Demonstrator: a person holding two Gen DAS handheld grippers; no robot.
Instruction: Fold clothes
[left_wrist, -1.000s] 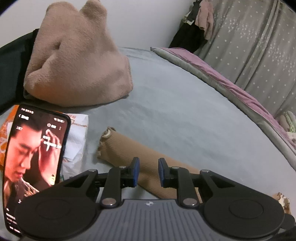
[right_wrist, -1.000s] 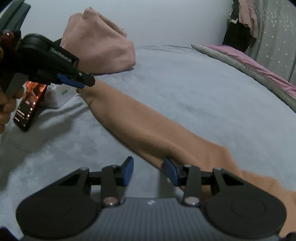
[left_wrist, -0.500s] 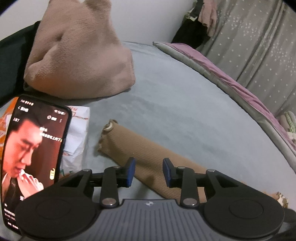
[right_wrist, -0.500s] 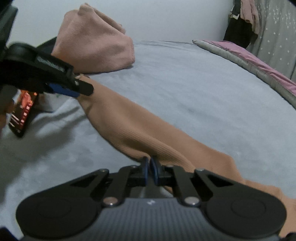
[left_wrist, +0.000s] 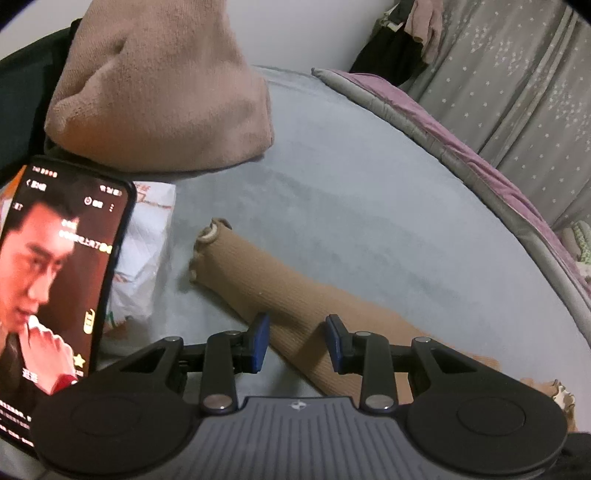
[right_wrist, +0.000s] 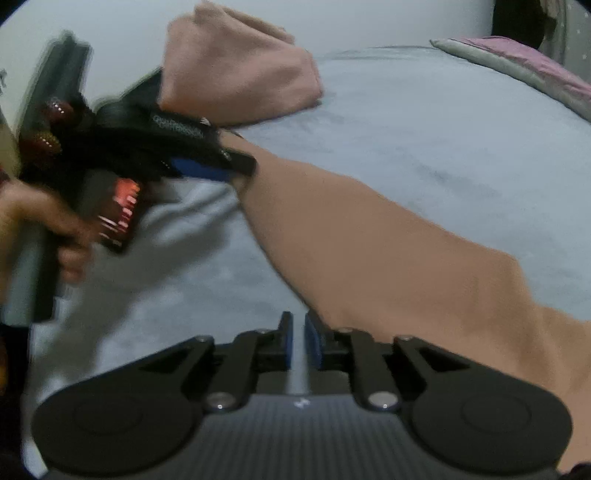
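Note:
A tan ribbed garment (left_wrist: 258, 273) lies stretched across the grey bed, with its frilled cuff (left_wrist: 208, 236) toward the phone. My left gripper (left_wrist: 297, 343) is open just above the sleeve, one pad on each side of it. In the right wrist view the same garment (right_wrist: 388, 251) runs diagonally from the left gripper (right_wrist: 221, 168) down to my right gripper (right_wrist: 300, 341). The right jaws stand nearly together, pinching the cloth's lower edge at the right fingertip. A hand (right_wrist: 44, 221) holds the left tool. That view is blurred by motion.
A folded pink knit (left_wrist: 159, 96) sits at the bed's far left. A lit phone (left_wrist: 55, 288) leans beside a white plastic bag (left_wrist: 144, 254). A purple-grey quilt (left_wrist: 461, 147) lines the bed's right edge, with a grey curtain (left_wrist: 517, 74) behind it. The grey sheet (left_wrist: 369, 206) spreads out ahead.
My left gripper opened wider and slid along the sleeve. My right gripper went from open to shut at the cloth's edge and has swung closer to the garment.

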